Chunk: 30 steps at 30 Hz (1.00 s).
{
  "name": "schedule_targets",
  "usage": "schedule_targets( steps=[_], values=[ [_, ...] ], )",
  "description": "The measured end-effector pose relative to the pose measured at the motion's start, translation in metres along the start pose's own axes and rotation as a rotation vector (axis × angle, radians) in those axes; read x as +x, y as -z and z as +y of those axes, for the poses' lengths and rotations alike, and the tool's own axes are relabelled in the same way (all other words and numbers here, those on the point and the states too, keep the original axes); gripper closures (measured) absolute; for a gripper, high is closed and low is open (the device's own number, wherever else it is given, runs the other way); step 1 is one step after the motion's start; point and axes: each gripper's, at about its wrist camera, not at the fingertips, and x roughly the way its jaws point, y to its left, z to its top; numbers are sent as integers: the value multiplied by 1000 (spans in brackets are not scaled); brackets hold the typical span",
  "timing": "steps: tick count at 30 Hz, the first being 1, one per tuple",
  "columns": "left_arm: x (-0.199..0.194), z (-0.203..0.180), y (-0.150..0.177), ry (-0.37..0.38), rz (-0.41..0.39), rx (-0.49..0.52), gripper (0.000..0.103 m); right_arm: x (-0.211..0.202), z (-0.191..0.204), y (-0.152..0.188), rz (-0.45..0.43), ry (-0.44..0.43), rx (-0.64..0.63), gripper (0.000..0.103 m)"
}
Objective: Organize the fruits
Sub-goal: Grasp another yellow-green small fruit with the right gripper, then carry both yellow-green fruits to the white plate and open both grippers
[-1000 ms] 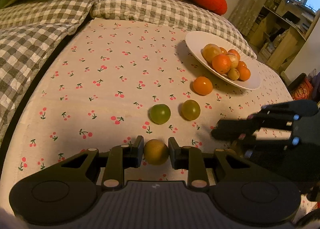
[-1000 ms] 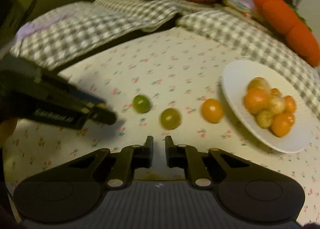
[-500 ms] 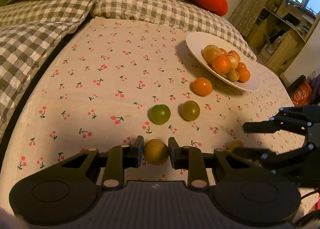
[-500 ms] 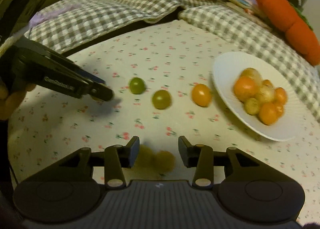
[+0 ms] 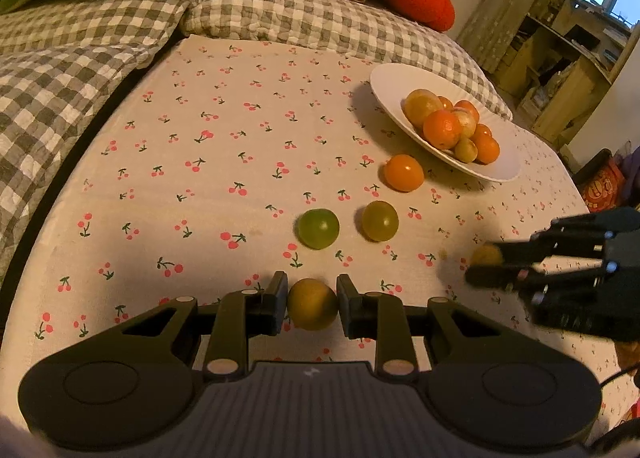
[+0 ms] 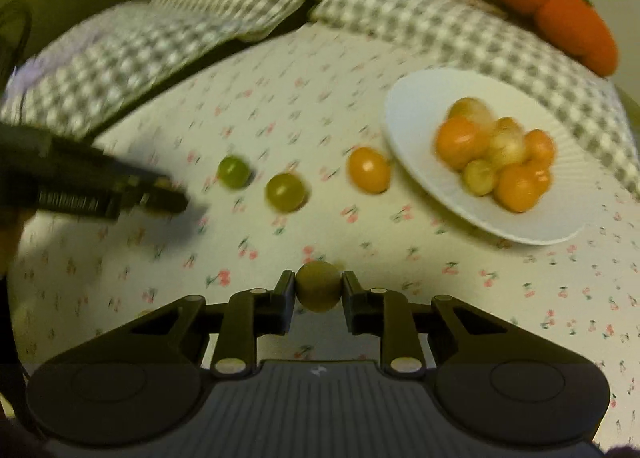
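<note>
Each gripper has a small yellowish fruit pinched right between its jaws: the left gripper clamps one fruit, the right gripper clamps another fruit, both just above the cherry-print cloth. Two green fruits and an orange one trail toward 1 o'clock, up to the white plate piled with more.

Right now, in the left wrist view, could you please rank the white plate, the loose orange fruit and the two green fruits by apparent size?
1. white plate
2. The rest look alike, so unranked: orange fruit, left green fruit, right green fruit; nearness differs.
</note>
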Motion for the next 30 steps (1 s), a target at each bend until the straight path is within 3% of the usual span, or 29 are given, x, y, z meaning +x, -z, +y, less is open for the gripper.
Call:
schedule_targets(
  steps=[13, 30],
  values=[
    [3, 1, 0, 6, 13, 1, 92, -3, 5, -1, -32, -11, -28, 81],
    [0, -16, -15, 0, -45, 42, 92, -33, -27, -4, -175, 24, 93, 81]
  ],
)
